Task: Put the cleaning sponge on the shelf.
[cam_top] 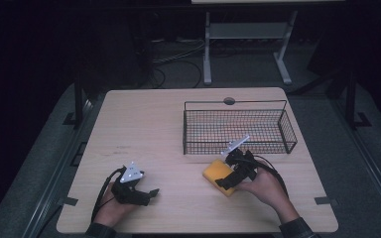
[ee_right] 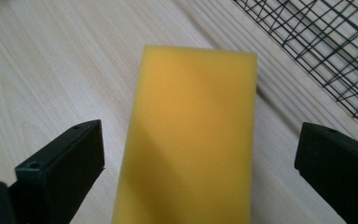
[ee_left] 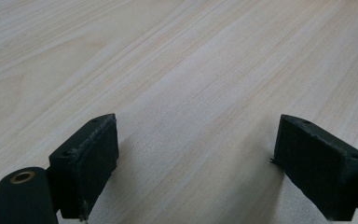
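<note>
The flat yellow rectangular foam sponge [ee_right: 191,140] lies on the pale wooden worktop [cam_top: 144,129] between the right tongs' [ee_right: 198,177] parted jaws, long axis running straight ahead, while the left tongs [ee_left: 196,172] gape, well apart.

table [cam_top: 154,119]: light wood | on it: yellow sponge [cam_top: 217,173], wire basket [cam_top: 238,130]

sponge [ee_right: 191,135]: yellow | basket [cam_top: 287,130]: black wire grid | table [cam_top: 144,129]: pale woodgrain
</note>
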`<state>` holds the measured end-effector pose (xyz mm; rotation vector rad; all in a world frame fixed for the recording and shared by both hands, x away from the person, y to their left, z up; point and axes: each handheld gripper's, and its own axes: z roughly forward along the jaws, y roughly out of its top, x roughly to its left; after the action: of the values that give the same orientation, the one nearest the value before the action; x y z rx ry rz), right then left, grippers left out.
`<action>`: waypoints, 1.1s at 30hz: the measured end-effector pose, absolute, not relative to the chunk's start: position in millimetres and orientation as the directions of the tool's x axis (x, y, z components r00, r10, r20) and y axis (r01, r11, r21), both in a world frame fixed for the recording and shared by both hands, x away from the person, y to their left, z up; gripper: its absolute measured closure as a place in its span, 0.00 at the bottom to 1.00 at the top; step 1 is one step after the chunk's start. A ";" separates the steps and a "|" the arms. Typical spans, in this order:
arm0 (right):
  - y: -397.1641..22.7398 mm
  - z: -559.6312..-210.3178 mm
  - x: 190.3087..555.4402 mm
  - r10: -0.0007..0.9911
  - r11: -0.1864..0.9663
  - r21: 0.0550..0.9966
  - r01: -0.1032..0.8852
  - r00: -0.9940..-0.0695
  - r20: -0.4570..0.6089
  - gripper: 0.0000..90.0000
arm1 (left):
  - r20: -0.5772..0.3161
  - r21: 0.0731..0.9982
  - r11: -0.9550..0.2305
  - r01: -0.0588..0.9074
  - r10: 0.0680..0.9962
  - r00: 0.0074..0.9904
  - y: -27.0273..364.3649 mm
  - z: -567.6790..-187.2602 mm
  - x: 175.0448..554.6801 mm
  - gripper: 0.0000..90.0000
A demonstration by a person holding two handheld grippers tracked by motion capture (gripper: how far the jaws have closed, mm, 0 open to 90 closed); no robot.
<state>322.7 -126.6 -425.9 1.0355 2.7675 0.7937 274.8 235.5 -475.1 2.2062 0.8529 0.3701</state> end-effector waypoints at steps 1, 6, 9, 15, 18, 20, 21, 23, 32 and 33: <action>-125.2 -426.7 323.2 0.631 0.640 0.492 0.590 -0.769 0.102 0.01 | 0.003 0.722 -0.512 0.465 0.675 0.738 235.5 -475.2 274.6 0.14; -117.6 -432.4 325.0 0.627 0.654 0.473 0.591 -0.773 0.098 0.01 | 0.003 0.722 -0.512 0.465 0.674 0.738 235.5 -475.1 274.6 0.14; -114.9 -435.3 326.2 0.623 0.662 0.463 0.589 -0.776 0.096 0.01 | 0.002 0.722 -0.512 0.465 0.674 0.738 235.5 -475.2 274.5 0.14; -107.5 -443.5 328.4 0.630 0.676 0.426 0.601 -0.772 0.089 0.01 | 0.002 0.722 -0.512 0.465 0.674 0.739 235.6 -475.2 274.3 0.14; -106.6 -445.1 328.8 0.630 0.680 0.419 0.602 -0.772 0.087 0.05 | 0.003 0.722 -0.512 0.465 0.674 0.739 235.6 -475.2 274.3 0.14; -106.3 -445.8 328.2 0.630 0.684 0.416 0.599 -0.773 0.076 0.08 | 0.003 0.722 -0.513 0.465 0.674 0.739 235.6 -475.1 274.3 0.14; -106.0 -446.5 328.3 0.630 0.686 0.412 0.600 -0.773 0.077 0.08 | 0.002 0.722 -0.512 0.465 0.674 0.739 235.6 -475.2 274.2 0.14; -105.6 -447.5 328.4 0.629 0.687 0.408 0.601 -0.773 0.080 0.09 | 0.003 0.722 -0.513 0.465 0.674 0.739 235.6 -475.2 274.2 0.14; -105.1 -450.1 328.0 0.627 0.693 0.394 0.604 -0.774 0.085 0.16 | 0.002 0.722 -0.512 0.465 0.674 0.739 235.6 -475.2 274.1 0.14; -105.2 -450.3 328.0 0.628 0.692 0.394 0.605 -0.774 0.084 0.16 | 0.002 0.722 -0.512 0.465 0.674 0.739 235.6 -475.1 274.1 0.14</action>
<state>328.0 -105.2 -450.3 1.0343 2.8372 0.6288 274.1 235.6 -475.1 2.2054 0.8534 0.3673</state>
